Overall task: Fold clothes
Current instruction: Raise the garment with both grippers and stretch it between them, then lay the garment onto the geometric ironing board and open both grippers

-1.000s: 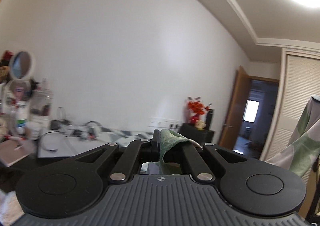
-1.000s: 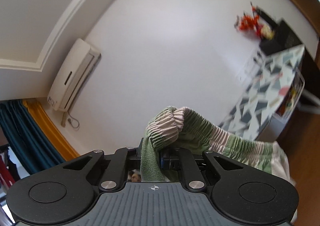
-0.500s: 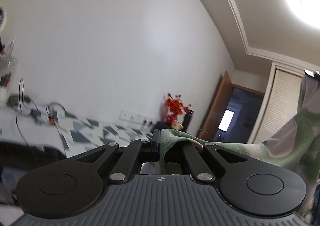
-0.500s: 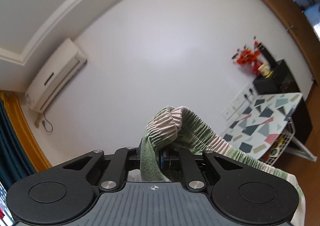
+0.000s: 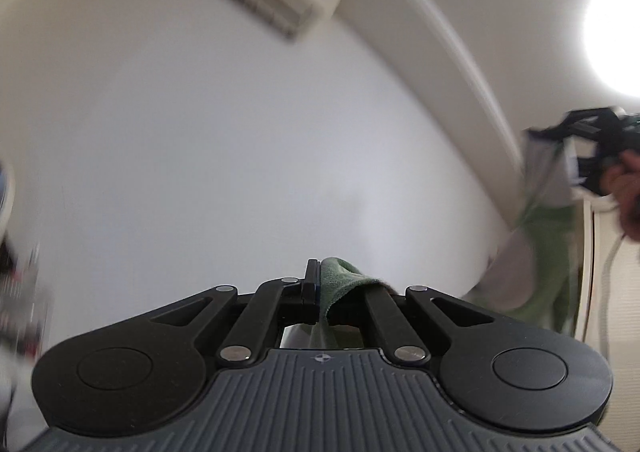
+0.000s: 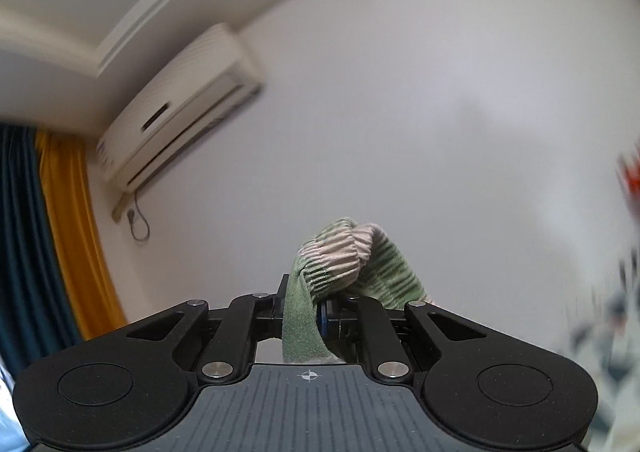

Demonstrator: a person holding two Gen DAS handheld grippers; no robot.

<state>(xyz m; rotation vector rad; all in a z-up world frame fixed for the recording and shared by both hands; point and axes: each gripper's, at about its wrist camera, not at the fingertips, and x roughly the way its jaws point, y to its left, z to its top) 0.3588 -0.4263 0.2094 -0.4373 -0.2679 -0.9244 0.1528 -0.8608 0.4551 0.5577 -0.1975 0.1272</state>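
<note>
both grippers lifted; garment seemingly hangs lengthwise.

Black two-finger claws on grey ribbed bodies.
Each claw, left claw and right claw, had matte black linkage arms, silver pivot screws, round black discs either side and a small crosshair mark; bare skin of a hand showed.

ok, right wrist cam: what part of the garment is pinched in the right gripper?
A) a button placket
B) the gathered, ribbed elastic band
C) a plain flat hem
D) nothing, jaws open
B: the right gripper is shut on the green and pale garment, whose gathered ribbed band bunches just above the jaws.
</note>
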